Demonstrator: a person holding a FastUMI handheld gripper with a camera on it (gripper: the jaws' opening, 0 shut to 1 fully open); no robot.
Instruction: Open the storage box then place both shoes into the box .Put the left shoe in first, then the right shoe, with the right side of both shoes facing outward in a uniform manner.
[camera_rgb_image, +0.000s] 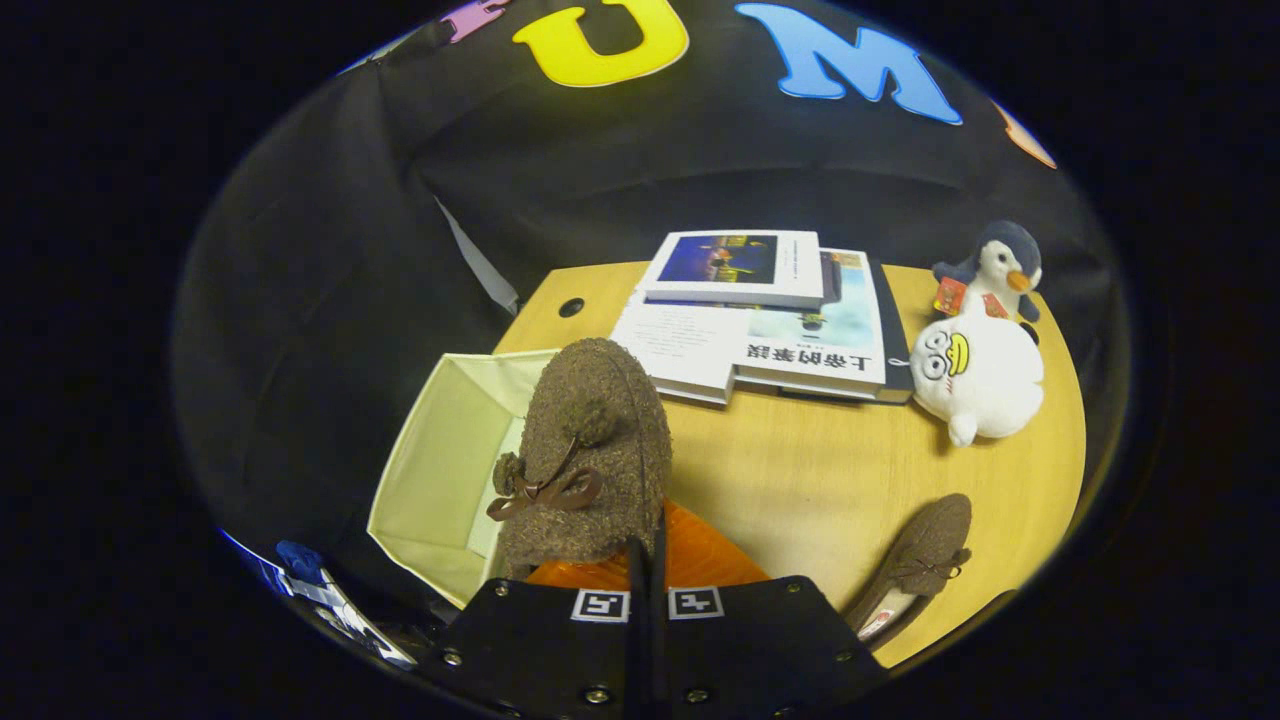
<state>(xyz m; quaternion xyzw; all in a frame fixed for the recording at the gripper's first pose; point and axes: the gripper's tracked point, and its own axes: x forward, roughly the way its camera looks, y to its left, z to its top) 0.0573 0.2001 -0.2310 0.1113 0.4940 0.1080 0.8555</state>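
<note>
Gripper view | tongs (648, 560) clamp brown shoe (590, 450) | over open box (440, 470)

It was a staged recording booth, its black cloth wall (620, 170) hung behind a round wooden table (800, 470). Stacked books (760, 320) and plush toys (975, 370) perhaps mimicked a home.

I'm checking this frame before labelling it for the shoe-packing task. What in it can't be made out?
- Storage box, gripper view: the held shoe covers its right wall and part of its floor.
- Held shoe: its heel end is hidden behind the hand-held gripper, whose fingers are shut on it.
- Second shoe on the table: its heel end runs behind the gripper body.
- Bottom book of the stack: mostly covered by the books above.
</note>
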